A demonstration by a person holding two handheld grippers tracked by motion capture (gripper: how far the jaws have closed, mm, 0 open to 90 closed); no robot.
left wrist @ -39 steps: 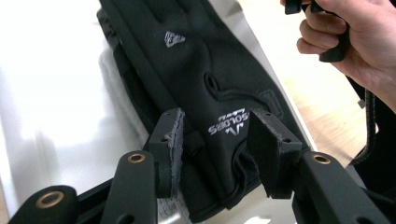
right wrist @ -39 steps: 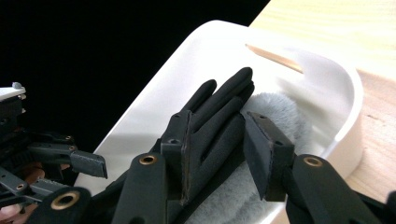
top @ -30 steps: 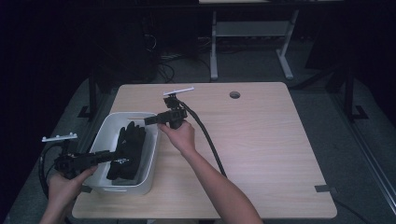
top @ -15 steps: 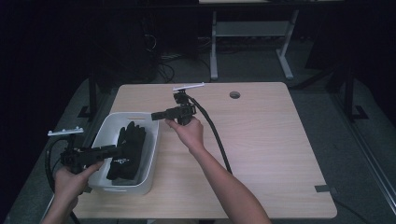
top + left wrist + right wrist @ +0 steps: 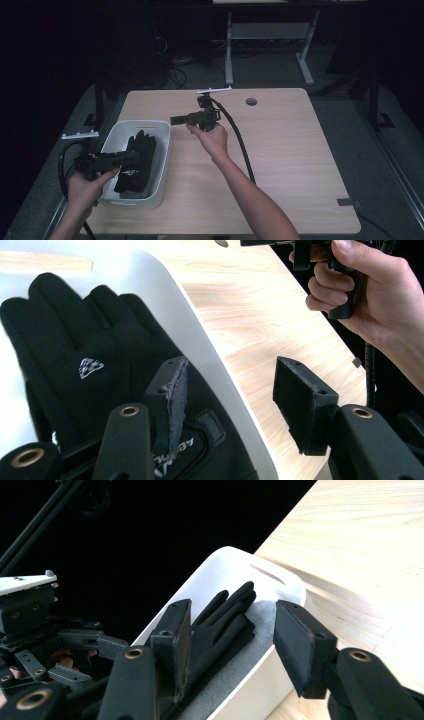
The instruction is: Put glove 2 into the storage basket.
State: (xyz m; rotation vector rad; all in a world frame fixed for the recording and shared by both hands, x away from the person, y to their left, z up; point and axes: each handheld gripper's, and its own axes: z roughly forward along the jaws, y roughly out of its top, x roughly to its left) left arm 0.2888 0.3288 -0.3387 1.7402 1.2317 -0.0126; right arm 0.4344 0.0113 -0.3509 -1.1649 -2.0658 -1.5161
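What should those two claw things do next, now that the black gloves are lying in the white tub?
Probably just draw both back toward the person. The black gloves lie flat in the white tub, and neither the left gripper nor the right gripper has anything between its jaws, which have just been opening. The placing looks done.

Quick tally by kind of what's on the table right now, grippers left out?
White plastic bin: 1
Black fabric gloves lying stacked in the bin: 2, judging by the doubled finger layers in the right gripper view
Total: 3
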